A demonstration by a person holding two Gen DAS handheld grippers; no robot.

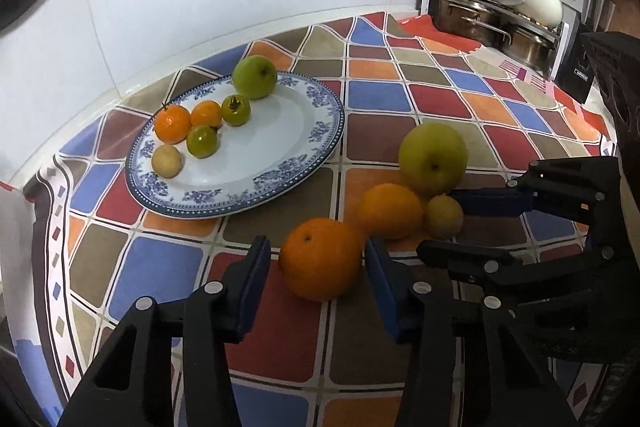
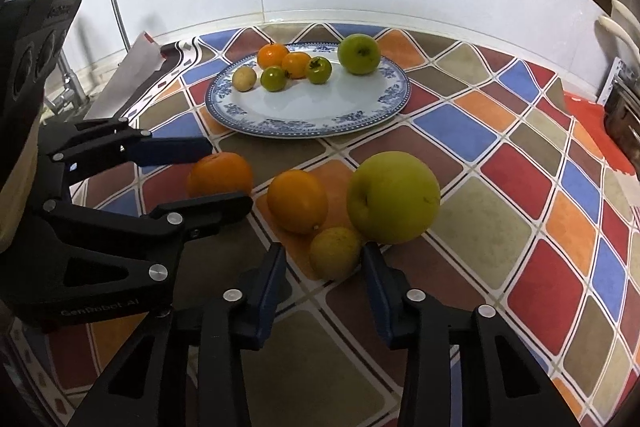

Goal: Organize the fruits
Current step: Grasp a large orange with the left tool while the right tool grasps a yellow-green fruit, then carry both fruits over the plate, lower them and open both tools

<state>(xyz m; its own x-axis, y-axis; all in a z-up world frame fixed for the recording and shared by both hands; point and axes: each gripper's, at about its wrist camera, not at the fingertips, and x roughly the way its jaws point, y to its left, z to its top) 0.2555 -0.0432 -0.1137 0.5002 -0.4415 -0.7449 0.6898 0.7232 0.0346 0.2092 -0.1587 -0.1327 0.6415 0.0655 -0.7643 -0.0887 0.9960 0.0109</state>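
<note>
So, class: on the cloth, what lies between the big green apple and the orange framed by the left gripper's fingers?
A second orange sits between the big green apple and that orange, seen best in the right wrist view.

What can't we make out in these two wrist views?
- Contact between the open left gripper and the big round orange: its pads flank the fruit, touch unclear.
- Small yellow-green round fruit: back hidden by the large green apple.
- Steel pots: contents unseen, right wrist view crops them.
</note>
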